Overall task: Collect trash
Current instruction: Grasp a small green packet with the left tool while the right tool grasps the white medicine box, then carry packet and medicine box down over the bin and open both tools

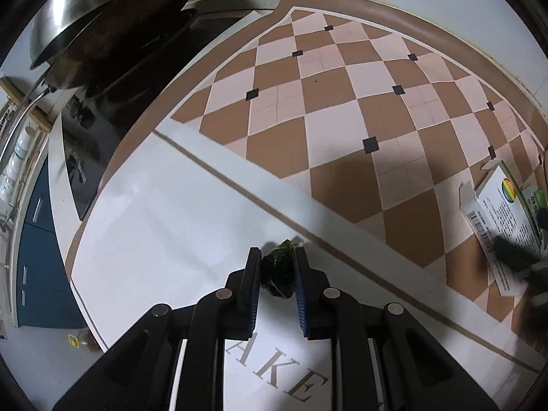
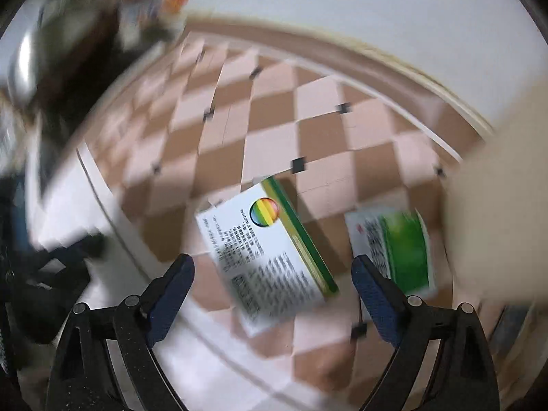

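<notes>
On the checkered mat [image 1: 342,109], L claw [image 1: 278,267] clenches green wrapper [image 1: 279,272] — R claw [image 2: 273,270] released over box [image 2: 263,257].

- L wrist cam: sits behind the left gripper [image 1: 277,257], looks fwd & down along its fingers, close over the mat [image 1: 342,109]; wok [image 1: 102,24] at far upper left.
- R wrist cam: behind the right gripper [image 2: 272,269], same fwd-down tilt, low over the mat [image 2: 274,126]; view motion-blurred.
- Shared: checkered mat, white box w/ rainbow logo [image 1: 503,219] at L view's right edge, centre of R view [image 2: 263,253].
- R view looks from further right.
</notes>
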